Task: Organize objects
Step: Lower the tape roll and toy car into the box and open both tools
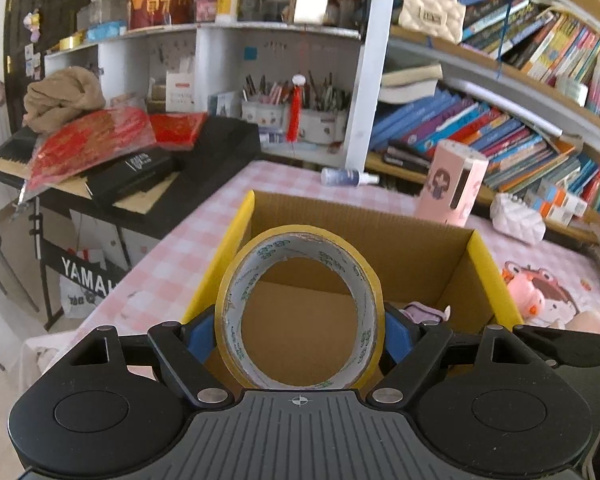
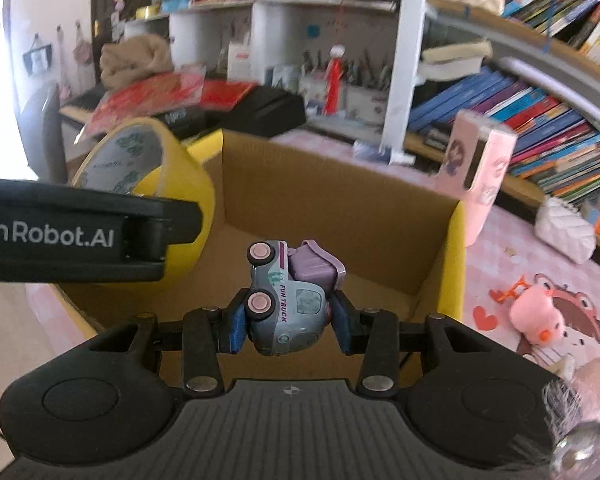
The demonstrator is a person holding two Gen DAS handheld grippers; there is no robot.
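Your left claw is matte black plastic: two rounded side housings with recessed discs, a ribbed grey centre plate bearing a small crosshair mark, and angular linkage arms pinned with silver screws. Its fingers carry blue pads. Your right claw is built the same, blue-padded. White lettering ending "en Robot.AI" runs along one black finger.
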